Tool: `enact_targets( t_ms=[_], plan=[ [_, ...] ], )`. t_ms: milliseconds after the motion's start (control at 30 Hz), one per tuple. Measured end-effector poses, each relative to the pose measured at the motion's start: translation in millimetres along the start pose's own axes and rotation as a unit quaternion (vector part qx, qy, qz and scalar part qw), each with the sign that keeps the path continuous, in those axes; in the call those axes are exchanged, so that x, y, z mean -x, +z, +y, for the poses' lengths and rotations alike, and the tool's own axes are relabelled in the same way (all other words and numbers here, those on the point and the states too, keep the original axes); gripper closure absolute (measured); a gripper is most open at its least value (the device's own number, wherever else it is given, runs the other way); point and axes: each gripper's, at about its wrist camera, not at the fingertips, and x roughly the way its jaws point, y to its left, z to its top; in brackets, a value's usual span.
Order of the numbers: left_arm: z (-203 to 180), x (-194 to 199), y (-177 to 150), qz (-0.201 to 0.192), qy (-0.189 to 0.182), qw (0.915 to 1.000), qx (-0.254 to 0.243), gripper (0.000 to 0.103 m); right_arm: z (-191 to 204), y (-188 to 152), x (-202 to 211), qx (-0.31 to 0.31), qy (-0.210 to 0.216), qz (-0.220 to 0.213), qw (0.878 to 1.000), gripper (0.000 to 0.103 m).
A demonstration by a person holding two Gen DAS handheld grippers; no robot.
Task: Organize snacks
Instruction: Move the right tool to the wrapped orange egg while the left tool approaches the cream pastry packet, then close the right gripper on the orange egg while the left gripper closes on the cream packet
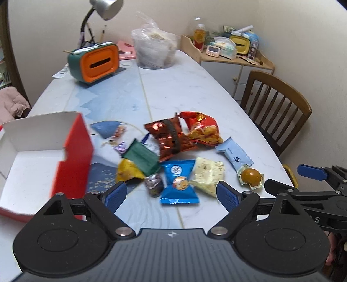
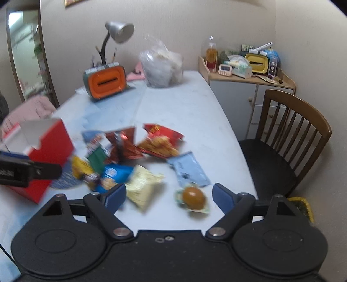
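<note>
A pile of snack packets lies mid-table: a blue packet (image 1: pixel 179 182), a pale yellow packet (image 1: pixel 208 175), a light blue wrapper (image 1: pixel 235 155), a round brown snack in clear wrap (image 1: pixel 250 176), a red foil bag (image 1: pixel 171 136), a green packet (image 1: pixel 142 157). An open red box with a white inside (image 1: pixel 32 164) stands at the left. My left gripper (image 1: pixel 171 194) is open and empty, just short of the blue packet. My right gripper (image 2: pixel 169 196) is open and empty, with the brown snack (image 2: pixel 193 197) and the yellow packet (image 2: pixel 142 186) between its fingers' line.
An orange and green tissue box (image 1: pixel 96 63), a desk lamp (image 1: pixel 104 10) and a clear plastic bag (image 1: pixel 155 48) stand at the table's far end. A wooden chair (image 2: pixel 290 138) is at the right edge. A cluttered cabinet (image 2: pixel 245 82) is behind it.
</note>
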Motion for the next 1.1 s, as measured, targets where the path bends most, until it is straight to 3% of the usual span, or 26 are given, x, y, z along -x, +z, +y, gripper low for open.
enact_targets(
  t_ms=[400,600,767,833,1100],
  plan=[
    [-43.6,-63.5,14.0,0.017,-0.024,0.9991,-0.031,0.017,-35.9,-2.4,-63.0,0.081,0.043,0.049,0.995,0.032],
    [-55.9,-94.5,13.9,0.046,-0.026,0.9976,-0.045,0.018,-49.3,-2.1,-91.5,0.074,0.07,0.078,0.992,0.037],
    [-65.4,-115.1,14.9,0.064,-0.029,0.9957,-0.06,0.024,-52.0,-4.4,-108.0,0.085,0.083,0.096,0.988,0.044],
    [-67.4,-123.4,15.0,0.073,-0.03,0.9948,-0.063,0.033,-51.3,-5.4,-111.7,0.094,0.087,0.099,0.987,0.045],
    [-74.8,-143.0,13.7,0.093,-0.027,0.9918,-0.082,0.041,-51.0,-7.9,-119.0,0.108,0.093,0.104,0.984,0.05]
  ],
)
